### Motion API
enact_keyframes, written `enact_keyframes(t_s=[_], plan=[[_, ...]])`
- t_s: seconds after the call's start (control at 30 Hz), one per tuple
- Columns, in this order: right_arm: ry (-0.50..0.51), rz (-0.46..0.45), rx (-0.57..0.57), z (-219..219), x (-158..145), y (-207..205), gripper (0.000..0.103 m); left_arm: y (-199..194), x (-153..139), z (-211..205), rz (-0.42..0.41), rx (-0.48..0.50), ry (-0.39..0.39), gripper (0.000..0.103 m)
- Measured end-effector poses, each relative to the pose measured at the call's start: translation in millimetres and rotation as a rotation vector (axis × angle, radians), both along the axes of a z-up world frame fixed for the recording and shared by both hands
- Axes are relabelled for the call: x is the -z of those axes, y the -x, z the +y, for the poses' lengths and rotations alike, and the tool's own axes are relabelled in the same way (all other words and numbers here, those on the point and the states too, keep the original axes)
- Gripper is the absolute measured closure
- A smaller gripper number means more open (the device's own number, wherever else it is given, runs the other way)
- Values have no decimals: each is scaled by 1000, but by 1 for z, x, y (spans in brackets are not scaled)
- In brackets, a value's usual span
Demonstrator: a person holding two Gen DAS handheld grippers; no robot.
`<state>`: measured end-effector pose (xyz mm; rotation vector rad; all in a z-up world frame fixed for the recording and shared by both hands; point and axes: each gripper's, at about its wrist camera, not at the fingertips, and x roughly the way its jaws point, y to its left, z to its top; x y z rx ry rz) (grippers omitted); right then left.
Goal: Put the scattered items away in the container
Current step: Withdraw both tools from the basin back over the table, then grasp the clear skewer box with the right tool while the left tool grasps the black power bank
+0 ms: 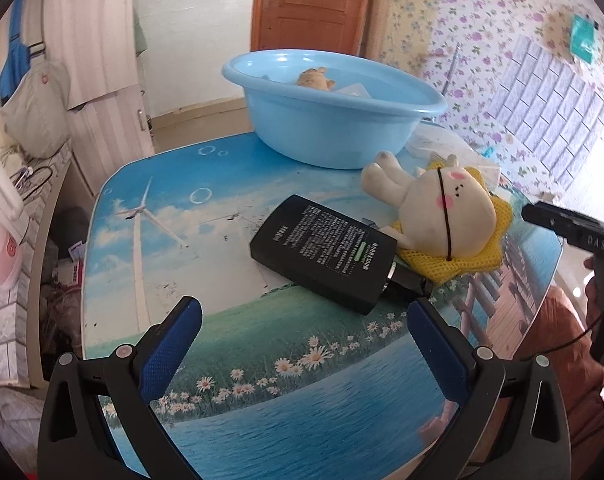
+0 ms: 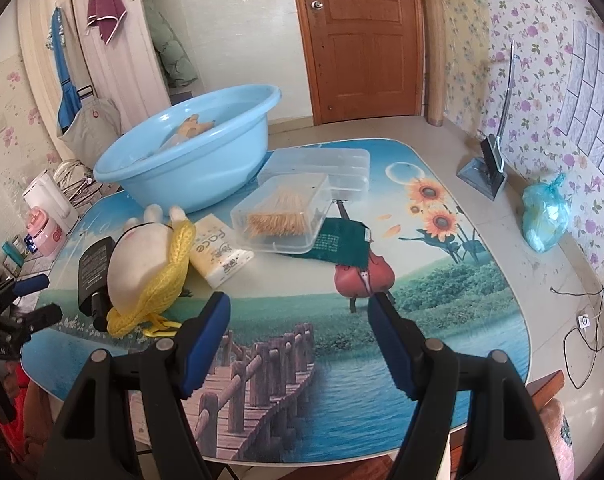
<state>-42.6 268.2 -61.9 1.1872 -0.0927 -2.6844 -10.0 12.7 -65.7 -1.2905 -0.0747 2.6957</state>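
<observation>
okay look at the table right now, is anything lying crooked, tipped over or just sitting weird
Yes. The plush toy lies flat on its back, overlapping the black power bank. The clear toothpick box sits tilted, propped on the green cloth and clear tray. Nothing looks spilled or broken. Both grippers' jaws are open and empty.

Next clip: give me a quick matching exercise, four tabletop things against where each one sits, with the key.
Things:
1. small plush toy
2. power bank
3. toothpick box
4. tissue pack

Places:
A. partly over the green cloth
B. inside the blue basin
C. between the yellow-frilled plush and the toothpick box
D. ahead of the open left tongs

Pairs: 1-B, 2-D, 3-A, 4-C
</observation>
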Motion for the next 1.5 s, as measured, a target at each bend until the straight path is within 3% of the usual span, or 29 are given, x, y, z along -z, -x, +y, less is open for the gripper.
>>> enact_keyframes(t_s=[0.1,0.17,0.8,0.97,1.03,1.07,1.13,1.5], plan=[[-6,-12,-5,-2,0,5,26,6,5,7,-26,34,23,0],[-11,-12,-5,-4,0,8,17,11,10,11,-43,56,45,0],[-35,-27,-25,-35,0,66,16,47,15,13,-58,222,72,0],[-43,-27,-24,-37,4,74,16,53,18,12,-72,255,20,0],[-39,-29,-30,-37,5,74,20,54,18,10,-67,251,-13,2],[-35,-31,-37,-37,4,74,32,53,17,10,-58,246,-12,7],[-51,-34,-35,-38,5,74,40,52,16,7,-54,244,-13,13],[-22,-28,-52,-24,-1,53,40,36,20,3,-40,123,-22,13]])
